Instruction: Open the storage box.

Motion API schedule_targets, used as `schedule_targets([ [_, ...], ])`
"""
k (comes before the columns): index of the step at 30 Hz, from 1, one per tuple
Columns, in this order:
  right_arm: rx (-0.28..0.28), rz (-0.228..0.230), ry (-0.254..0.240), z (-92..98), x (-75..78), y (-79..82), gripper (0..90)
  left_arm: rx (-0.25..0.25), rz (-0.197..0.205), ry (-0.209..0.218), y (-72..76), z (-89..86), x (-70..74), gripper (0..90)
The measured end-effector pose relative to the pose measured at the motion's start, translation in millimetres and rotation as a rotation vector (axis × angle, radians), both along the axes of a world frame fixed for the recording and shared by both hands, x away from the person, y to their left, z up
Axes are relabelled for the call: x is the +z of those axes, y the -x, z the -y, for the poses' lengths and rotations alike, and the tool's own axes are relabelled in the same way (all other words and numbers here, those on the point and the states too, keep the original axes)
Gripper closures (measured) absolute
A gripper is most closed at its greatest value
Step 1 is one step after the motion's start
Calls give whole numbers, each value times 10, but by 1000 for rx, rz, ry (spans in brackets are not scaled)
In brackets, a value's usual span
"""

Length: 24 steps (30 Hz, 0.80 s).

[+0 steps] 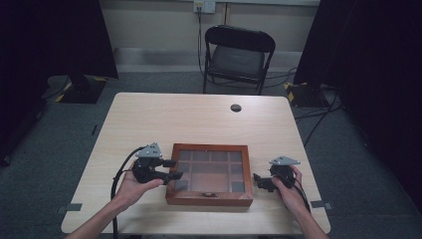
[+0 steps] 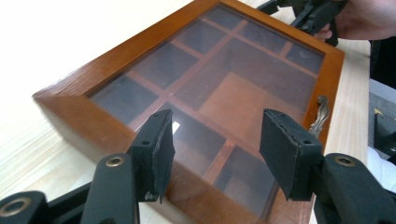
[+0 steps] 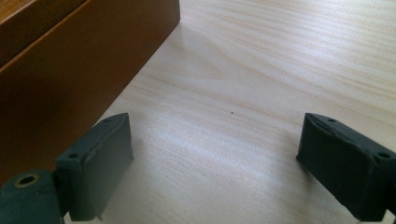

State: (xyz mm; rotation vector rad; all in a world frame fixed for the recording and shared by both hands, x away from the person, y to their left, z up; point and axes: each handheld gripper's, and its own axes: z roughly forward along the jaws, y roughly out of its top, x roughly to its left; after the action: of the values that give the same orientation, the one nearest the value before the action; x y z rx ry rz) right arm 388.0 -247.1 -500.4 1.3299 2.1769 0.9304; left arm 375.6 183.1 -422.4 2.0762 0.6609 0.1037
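Shallow reddish-brown wooden display box with a glazed lid and inner wooden dividers lying flat at the near middle of the pale wood-grain table, lid down, small brass latch on its near edge. Compartments under the glass look bare as far as can be told; glare hides part of it. Left gripper hovering over the box's left rim, jaws part-way apart and straddling the frame edge and glass in the left gripper view; black pads clear of the wood, nothing gripped. Right gripper low on the table just beside the box's right wall, jaws spread wide over bare tabletop in the right gripper view, one pad near the brown side wall but not pressing it; nothing held. Judged stage: early, both tools brought in to flank the box, no grip taken, lid not raised, latch untouched. Left to do, by the look of it: settle a hold on the frame or latch, steady the opposite side, then open or shift the box. Farther out: black folding chair beyond the far table edge, small dark round grommet in the tabletop, dark curtains at both sides.
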Motion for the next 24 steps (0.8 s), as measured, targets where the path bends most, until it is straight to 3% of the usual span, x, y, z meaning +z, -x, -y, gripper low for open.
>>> schedule_targets([
  [4,0,0,0,0,0,0,94,-21,21,7,-3,129,52,460],
  [10,0,0,0,0,0,0,94,-81,18,19,-27,341,129,453],
  [15,0,0,0,0,0,0,94,-113,20,-13,-46,533,177,440],
  [17,0,0,0,0,0,0,94,-124,28,2,-32,600,188,449],
  [19,0,0,0,0,0,0,94,-153,-5,30,-18,669,162,449],
  [24,0,0,0,0,0,0,94,-188,-16,16,74,771,96,457],
])
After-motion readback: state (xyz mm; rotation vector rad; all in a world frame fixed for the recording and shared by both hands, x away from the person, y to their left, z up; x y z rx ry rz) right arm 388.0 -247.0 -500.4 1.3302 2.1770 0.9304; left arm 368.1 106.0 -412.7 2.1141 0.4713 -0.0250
